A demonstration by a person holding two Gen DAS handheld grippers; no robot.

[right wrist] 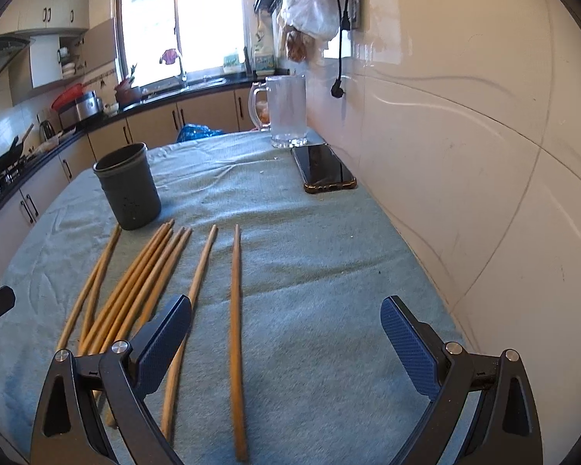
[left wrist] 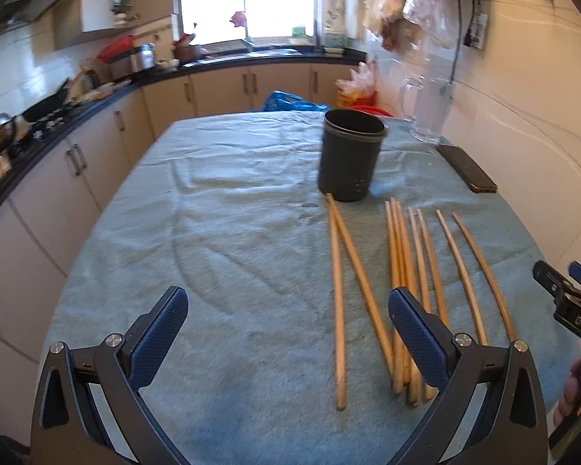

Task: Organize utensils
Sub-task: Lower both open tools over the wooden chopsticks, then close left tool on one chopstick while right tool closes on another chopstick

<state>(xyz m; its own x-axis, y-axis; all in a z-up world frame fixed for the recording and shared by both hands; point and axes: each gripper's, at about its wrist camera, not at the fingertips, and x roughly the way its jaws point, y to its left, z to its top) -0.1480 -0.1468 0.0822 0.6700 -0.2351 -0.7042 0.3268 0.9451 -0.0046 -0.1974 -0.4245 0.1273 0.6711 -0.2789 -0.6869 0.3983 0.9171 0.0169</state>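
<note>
Several wooden chopsticks [left wrist: 403, 271] [right wrist: 143, 283] lie side by side on the pale green cloth [left wrist: 232, 232] [right wrist: 310, 271] covering the table. A dark grey cylindrical holder [left wrist: 348, 155] [right wrist: 129, 186] stands upright just beyond their far tips and looks empty from here. My left gripper [left wrist: 286, 325] hovers open over the cloth, its right finger above the middle chopsticks. My right gripper [right wrist: 286, 333] is open too, with the rightmost chopstick [right wrist: 235, 329] lying between its fingers on the cloth. In the left wrist view, the right gripper [left wrist: 561, 290] shows at the right edge.
A dark phone [left wrist: 466, 168] [right wrist: 323, 168] lies near the wall on the right. A clear glass pitcher [left wrist: 430, 112] [right wrist: 284, 110] stands behind it. A tiled wall [right wrist: 464, 155] runs along the table's right side. Kitchen counters [left wrist: 58, 116] with cookware line the left and back.
</note>
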